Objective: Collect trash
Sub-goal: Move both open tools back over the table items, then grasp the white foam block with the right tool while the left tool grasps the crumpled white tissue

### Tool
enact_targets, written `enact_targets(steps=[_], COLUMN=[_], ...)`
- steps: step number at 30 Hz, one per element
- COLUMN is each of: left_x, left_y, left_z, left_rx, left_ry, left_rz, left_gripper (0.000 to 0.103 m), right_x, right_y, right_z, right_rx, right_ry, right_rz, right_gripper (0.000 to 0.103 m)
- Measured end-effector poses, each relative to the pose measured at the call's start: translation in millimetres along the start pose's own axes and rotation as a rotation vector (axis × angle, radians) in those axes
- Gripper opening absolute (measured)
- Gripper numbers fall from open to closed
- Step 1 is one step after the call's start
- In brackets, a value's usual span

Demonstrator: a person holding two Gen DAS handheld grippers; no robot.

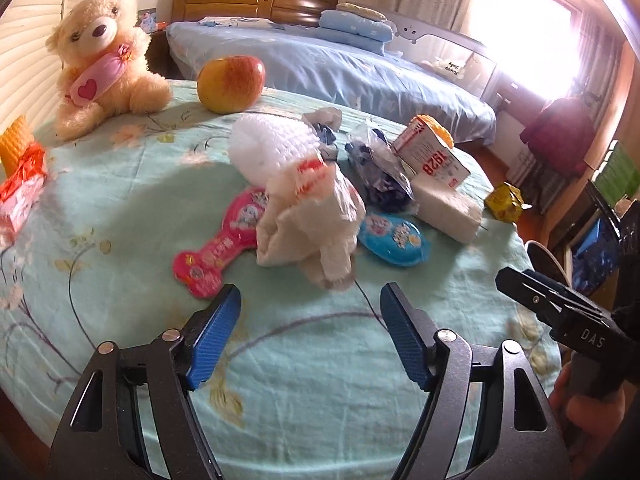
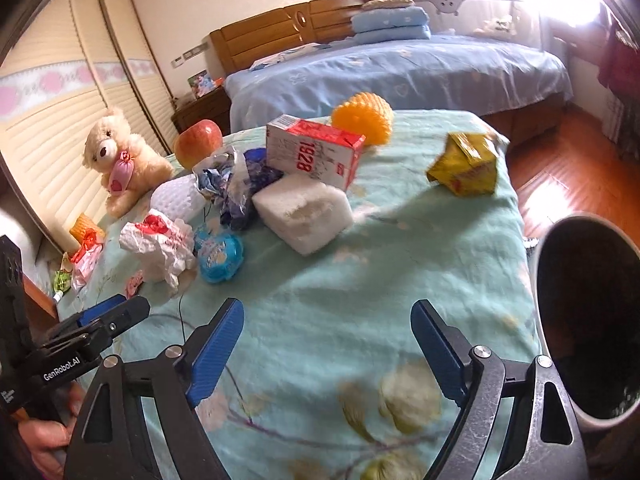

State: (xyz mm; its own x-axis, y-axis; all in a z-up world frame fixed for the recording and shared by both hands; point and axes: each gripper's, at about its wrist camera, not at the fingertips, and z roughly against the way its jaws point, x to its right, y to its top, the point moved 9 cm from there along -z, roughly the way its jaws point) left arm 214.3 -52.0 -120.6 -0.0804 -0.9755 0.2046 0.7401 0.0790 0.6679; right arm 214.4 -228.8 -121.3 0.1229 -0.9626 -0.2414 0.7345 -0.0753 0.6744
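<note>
Trash lies heaped toward the middle of a bed with a pale green flowered cover (image 1: 120,208): one crumpled white bag with red print (image 1: 316,208), one white foam net (image 1: 272,148), one bundle of clear and blue plastic (image 1: 380,172), one white foam block (image 2: 304,212), one red and white carton marked 1928 (image 2: 316,152), one orange foam net (image 2: 362,118), one yellow wrapper (image 2: 466,168) near the bed's far right corner, one pink pack (image 1: 224,244) and one blue pack (image 1: 394,236). One teddy bear (image 1: 100,56) and one apple (image 1: 230,84) sit by the far left edge. One dark bin (image 2: 588,320) stands off the right edge. Both tools point down at a slant over the near edge: the left tool (image 1: 310,300) with jaws apart and nothing between them, the right tool (image 2: 328,316) spread wider, also with nothing in it.
</note>
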Motion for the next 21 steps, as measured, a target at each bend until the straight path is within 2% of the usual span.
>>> enact_targets(steps=[7, 14, 16, 18, 19, 21], left_x=[-6.2, -5.3, -3.3, -1.6, -0.9, 1.0], left_y=[25.0, 30.1, 28.3, 26.7, 26.6, 24.4], left_z=[-10.8, -23.8, -26.1, -25.8, -24.7, -24.0], left_rx=[0.021, 0.026, 0.020, 0.018, 0.020, 0.010], left_ry=[0.015, 0.048, 0.040, 0.034, 0.031, 0.013], left_rz=[0.025, 0.011, 0.006, 0.000, -0.004, -0.005], left_gripper=[0.075, 0.073, 0.055, 0.045, 0.032, 0.017], right_x=[-2.8, -10.3, -12.5, -13.8, -12.7, -10.3], right_y=[26.1, 38.8, 38.9, 37.6, 36.5, 34.6], right_z=[-23.6, -47.0, -53.4, -55.7, -55.4, -51.0], right_rx=[-0.002, -0.033, -0.047, -0.053, -0.056, -0.046], right_ry=[0.003, 0.013, 0.008, -0.003, -0.014, -0.018], right_rz=[0.038, 0.073, 0.085, 0.094, 0.095, 0.082], right_gripper=[0.087, 0.087, 0.085, 0.065, 0.048, 0.047])
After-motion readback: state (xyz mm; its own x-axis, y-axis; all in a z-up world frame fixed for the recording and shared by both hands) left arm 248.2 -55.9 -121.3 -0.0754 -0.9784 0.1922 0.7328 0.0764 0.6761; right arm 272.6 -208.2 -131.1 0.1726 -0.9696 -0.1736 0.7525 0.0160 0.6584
